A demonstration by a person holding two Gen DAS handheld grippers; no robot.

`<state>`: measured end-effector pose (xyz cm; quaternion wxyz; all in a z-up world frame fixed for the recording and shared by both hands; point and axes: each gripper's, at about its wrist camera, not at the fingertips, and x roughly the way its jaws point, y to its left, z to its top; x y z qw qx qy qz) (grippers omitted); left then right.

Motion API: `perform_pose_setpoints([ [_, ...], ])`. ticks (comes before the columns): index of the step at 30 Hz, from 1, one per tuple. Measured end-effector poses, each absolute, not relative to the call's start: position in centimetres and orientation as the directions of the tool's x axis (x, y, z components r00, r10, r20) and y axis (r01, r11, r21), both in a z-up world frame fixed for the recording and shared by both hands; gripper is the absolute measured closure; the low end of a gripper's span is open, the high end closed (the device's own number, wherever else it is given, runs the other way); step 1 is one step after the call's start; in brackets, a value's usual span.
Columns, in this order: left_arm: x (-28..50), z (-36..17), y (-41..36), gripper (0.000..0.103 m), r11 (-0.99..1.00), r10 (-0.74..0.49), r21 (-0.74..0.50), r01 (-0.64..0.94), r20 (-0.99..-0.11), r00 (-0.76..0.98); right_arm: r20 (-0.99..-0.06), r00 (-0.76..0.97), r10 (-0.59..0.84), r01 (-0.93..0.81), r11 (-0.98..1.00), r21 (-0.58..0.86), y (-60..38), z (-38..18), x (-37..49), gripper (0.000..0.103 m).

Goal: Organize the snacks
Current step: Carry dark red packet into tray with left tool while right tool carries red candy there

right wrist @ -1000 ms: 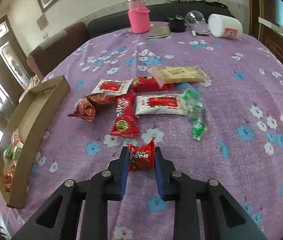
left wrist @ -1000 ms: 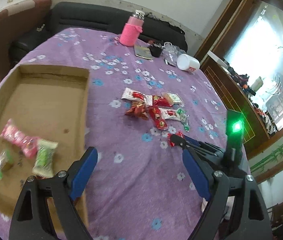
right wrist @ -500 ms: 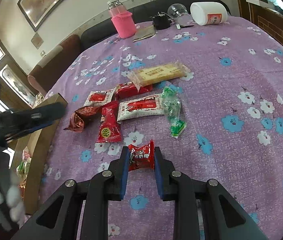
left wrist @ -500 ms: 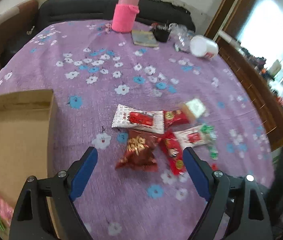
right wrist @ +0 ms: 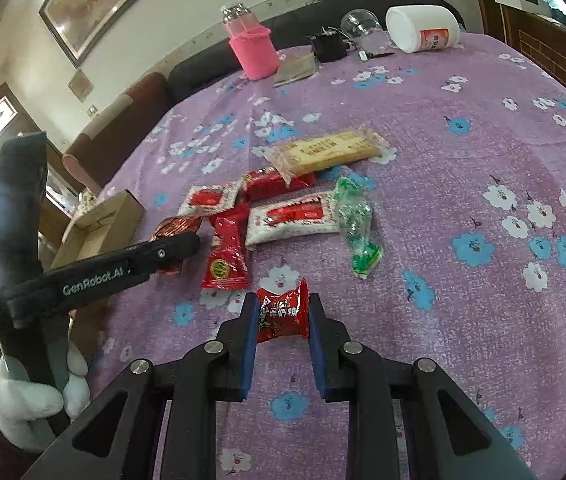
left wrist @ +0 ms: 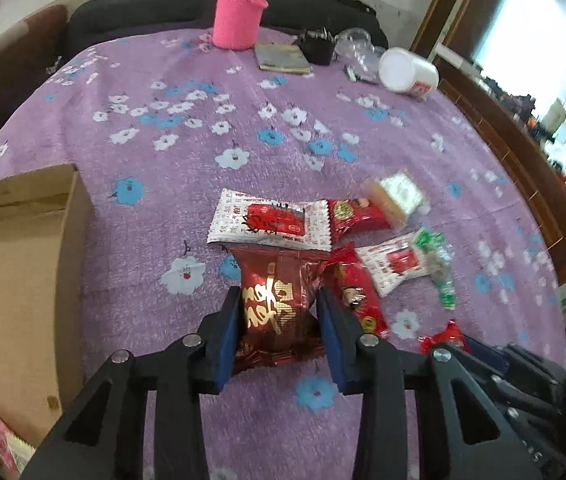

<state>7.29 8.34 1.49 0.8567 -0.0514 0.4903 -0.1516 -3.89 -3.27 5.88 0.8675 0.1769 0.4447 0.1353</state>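
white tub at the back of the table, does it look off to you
Yes. The white tub lies tipped on its side near the table's far edge, beside a clear glass that also looks tipped. Nothing appears spilled.

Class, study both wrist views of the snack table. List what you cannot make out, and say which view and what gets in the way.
- Cardboard box, left wrist view: the frame edge cuts off most of its contents.
- Biscuit pack, left wrist view: motion blur smears its print.
- Dark red snack bag, right wrist view: the left gripper, whose jaws are closing around it, covers its lower half.
- Bottle label, right wrist view: too small to read.
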Motion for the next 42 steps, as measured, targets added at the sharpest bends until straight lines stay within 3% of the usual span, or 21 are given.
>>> perform_pose_setpoints([
  [9,2.5,6.6,15.1,0.067,0.899,-0.431,-0.396,0.188,-0.722,0.541,-0.633,0.61,0.476,-0.138,0.851,0.506,-3.0,6.7,-4.7,0.078],
  [17,1.7,8.4,26.5,0.066,0.936,-0.297,-0.35,0.036,-0.73,0.616,-0.624,0.561,0.544,-0.203,0.821,0.533,1.8,9.3,-5.1,0.078],
  [23,3.4,6.3,31.4,0.066,0.93,-0.263,-0.364,-0.044,-0.748,0.61,-0.661,0.469,0.586,-0.344,0.811,0.474,11.9,11.6,-3.7,0.077],
  [31,3.5,4.7,33.5,0.066,0.906,-0.297,-0.417,-0.065,-0.739,0.604,-0.739,0.379,0.556,-0.396,0.82,0.414,20.5,9.6,-0.5,0.077],
  [33,2.7,5.0,33.7,0.06,0.906,-0.302,-0.419,-0.054,-0.731,0.612,-0.761,0.368,0.534,-0.404,0.829,0.386,21.9,8.7,0.3,0.077],
  [35,1.9,5.4,33.8,0.044,0.902,-0.304,-0.428,-0.052,-0.717,0.628,-0.77,0.371,0.518,-0.407,0.836,0.367,22.6,8.1,0.4,0.077],
  [42,-0.9,7.0,34.0,0.034,0.889,-0.297,-0.454,-0.054,-0.665,0.685,-0.759,0.39,0.521,-0.363,0.845,0.393,21.5,8.0,0.7,0.072],
])
